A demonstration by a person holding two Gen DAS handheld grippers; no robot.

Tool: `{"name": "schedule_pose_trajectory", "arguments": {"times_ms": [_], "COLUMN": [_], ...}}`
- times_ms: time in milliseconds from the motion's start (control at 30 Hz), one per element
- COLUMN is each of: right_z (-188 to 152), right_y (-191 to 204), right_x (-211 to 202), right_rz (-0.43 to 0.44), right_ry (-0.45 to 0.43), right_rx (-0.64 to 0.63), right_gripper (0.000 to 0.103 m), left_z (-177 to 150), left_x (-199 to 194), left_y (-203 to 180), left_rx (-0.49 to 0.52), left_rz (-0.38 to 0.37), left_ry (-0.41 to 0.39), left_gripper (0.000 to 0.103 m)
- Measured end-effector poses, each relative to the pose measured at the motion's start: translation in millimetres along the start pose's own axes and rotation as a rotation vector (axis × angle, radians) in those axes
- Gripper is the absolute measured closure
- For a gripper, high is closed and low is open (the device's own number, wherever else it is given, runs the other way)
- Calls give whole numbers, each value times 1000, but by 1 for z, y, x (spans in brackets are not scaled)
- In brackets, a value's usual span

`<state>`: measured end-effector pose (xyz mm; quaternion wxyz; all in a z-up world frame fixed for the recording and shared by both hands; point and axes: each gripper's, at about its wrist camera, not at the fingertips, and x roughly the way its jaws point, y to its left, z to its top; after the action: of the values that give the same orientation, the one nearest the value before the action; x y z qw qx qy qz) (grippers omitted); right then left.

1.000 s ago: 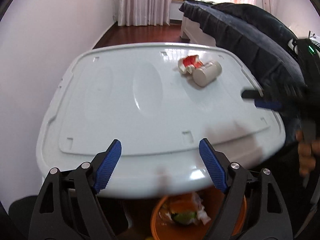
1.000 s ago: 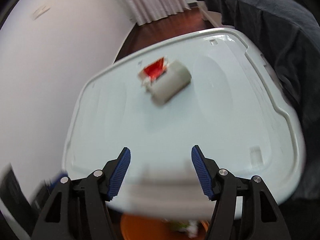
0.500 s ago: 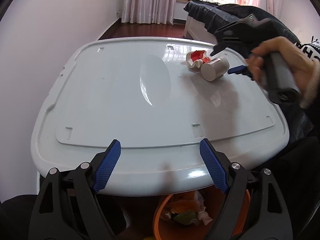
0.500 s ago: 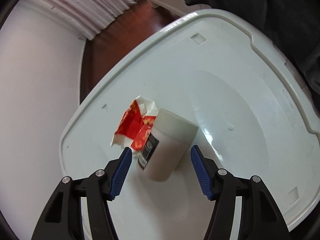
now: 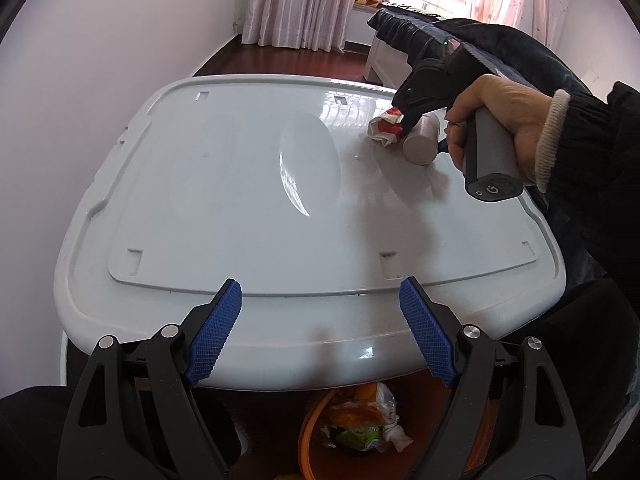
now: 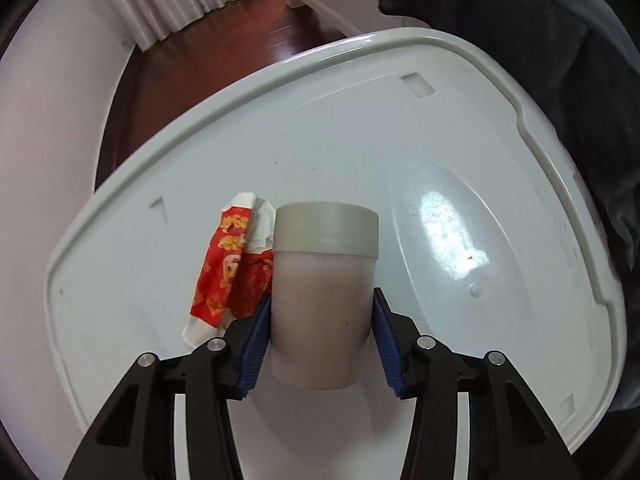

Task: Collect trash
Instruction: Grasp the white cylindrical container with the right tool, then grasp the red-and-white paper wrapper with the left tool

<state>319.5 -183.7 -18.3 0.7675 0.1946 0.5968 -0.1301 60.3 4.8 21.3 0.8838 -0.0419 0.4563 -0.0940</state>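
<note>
A right hand (image 5: pixel 504 120) grips the grey handle of the right tool (image 6: pixel 322 336) and reaches over the far right part of a white bench (image 5: pixel 224 200), wrist bent downward. The left tool (image 5: pixel 320 332) hangs at the bench's near edge, its blue pads (image 5: pixel 214 336) spread wide and holding nothing. Below that edge, an orange bin (image 5: pixel 316 420) on the floor holds crumpled wrappers (image 5: pixel 364 428). The right tool's pads (image 6: pixel 256 344) press both sides of a pale jar (image 6: pixel 324 292) lying on its side on the bench, its grey lid (image 6: pixel 326 230) pointing away. A crumpled red wrapper (image 6: pixel 232 272) lies just left of the jar, touching it.
</note>
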Motion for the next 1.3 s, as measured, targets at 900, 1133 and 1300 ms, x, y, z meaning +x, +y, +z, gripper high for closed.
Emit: {"name": "schedule_pose_trajectory", "arguments": {"times_ms": [900,1133,1300], "right_z": [-92,-86,-79], "right_y": [-155,-170,-163], "right_x": [-84,-83,-79], "right_rz": [345,418,463], "right_ry": [-221,-215,-218], "right_rx": [-236,-138,-117], "right_gripper": [57,57,57], "left_z": [59,133,161], "left_x": [59,119,159], "left_y": [-28,-68,-85], "left_rx": [48,305,441], "left_rz": [-61,-58,-23], "left_ry": [93,92,104], "left_gripper": [24,24,24]}}
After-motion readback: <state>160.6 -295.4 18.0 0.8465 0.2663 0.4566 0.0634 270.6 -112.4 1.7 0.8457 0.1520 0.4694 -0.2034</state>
